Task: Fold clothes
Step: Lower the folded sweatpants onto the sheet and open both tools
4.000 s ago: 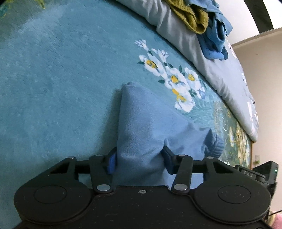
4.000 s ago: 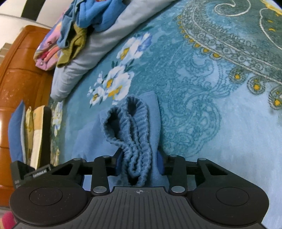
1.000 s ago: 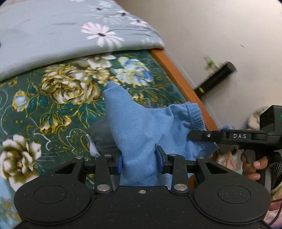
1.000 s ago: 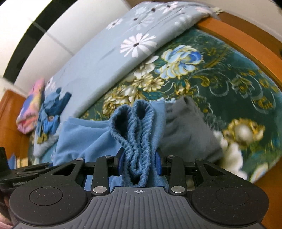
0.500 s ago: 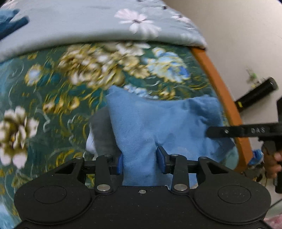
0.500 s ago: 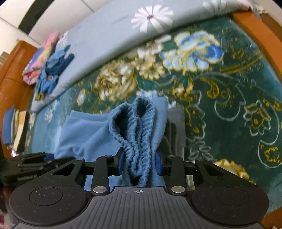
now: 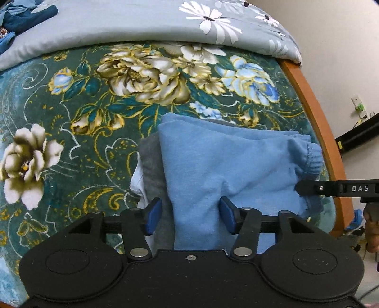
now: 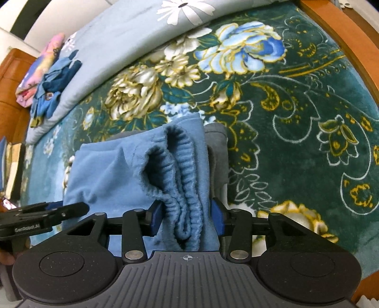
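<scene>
1. Left gripper: jaws parted wider than the cloth between them. The left pad stands clear of the fabric, over the grey piece. The right pad lies at the fold's edge; contact cannot be confirmed. Finding: released, not clamping.
2. Right gripper: both blue pads press against the ribbed waistband of the blue garment. Finding: clenched on the garment.
3. Blue garment: folded, lying on the bed near its wooden edge, spanning between the two grippers. A ribbed cuff sits at its far right corner in the left wrist view.
4. Grey garment: lies beneath the blue one, showing along its side. A strip of white cloth shows at its outer edge.
5. Bed surface: dark teal floral blanket. A grey floral quilt runs along the far side.
6. On the quilt: a heap of blue clothes beside a pink item.
</scene>
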The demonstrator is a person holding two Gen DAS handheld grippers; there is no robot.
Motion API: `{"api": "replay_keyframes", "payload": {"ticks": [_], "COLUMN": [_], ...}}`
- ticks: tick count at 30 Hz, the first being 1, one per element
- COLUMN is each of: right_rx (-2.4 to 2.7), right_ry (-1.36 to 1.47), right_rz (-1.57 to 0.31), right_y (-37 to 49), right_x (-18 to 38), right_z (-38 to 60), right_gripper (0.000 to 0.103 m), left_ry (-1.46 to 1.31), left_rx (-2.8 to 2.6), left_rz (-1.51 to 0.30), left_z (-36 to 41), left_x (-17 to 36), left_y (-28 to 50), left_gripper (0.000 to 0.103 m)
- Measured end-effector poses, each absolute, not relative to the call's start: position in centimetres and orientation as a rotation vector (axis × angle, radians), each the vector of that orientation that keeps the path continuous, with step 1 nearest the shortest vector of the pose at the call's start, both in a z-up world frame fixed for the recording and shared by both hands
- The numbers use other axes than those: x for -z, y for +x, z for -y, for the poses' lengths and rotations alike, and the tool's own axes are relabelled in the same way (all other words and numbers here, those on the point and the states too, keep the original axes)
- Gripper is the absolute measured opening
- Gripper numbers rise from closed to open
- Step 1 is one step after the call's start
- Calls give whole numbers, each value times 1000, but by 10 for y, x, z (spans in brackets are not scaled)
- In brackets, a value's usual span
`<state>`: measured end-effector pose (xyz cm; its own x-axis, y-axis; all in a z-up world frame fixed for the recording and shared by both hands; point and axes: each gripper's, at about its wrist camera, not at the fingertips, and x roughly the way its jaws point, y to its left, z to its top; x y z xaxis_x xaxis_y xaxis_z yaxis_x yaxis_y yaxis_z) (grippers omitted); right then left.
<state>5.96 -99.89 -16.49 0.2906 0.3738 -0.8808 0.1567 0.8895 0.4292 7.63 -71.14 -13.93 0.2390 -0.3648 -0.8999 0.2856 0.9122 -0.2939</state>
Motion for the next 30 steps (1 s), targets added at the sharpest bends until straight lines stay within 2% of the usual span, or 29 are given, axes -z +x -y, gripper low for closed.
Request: {"api": "replay_keyframes", "payload": {"ticks": [7, 10, 12, 21, 25, 28, 30], "right_rx": [-154, -213, -263, -259, -275, -318, -332], "right_ry": [464, 449, 443, 376, 382, 359, 325], "right_rz": [-1123, -1091, -1090, -1182, -1200, -1178, -1164], "right_y": [42, 44, 48, 57, 54, 48, 47], "right_x": [112, 101, 99, 125, 130, 120, 112], "right_z": [1004, 992, 982, 967, 971, 966, 963], "right_gripper": [38, 21, 20, 20, 20, 20, 20], "left_ry": [-60, 1, 36, 92, 50, 17, -2], "left_rx": [486, 522, 558, 529, 487, 456, 432], "left_rz": [-1138, -1107, -1114, -1192, -1193, -1184, -1186], "left_z": [707, 720, 731, 743, 738, 737, 735], "left_x": [93, 86, 88, 114, 110, 100, 92], "left_y": [66, 63, 60, 54, 54, 49, 44], "left_gripper": [49, 45, 35, 35, 35, 38, 50]}}
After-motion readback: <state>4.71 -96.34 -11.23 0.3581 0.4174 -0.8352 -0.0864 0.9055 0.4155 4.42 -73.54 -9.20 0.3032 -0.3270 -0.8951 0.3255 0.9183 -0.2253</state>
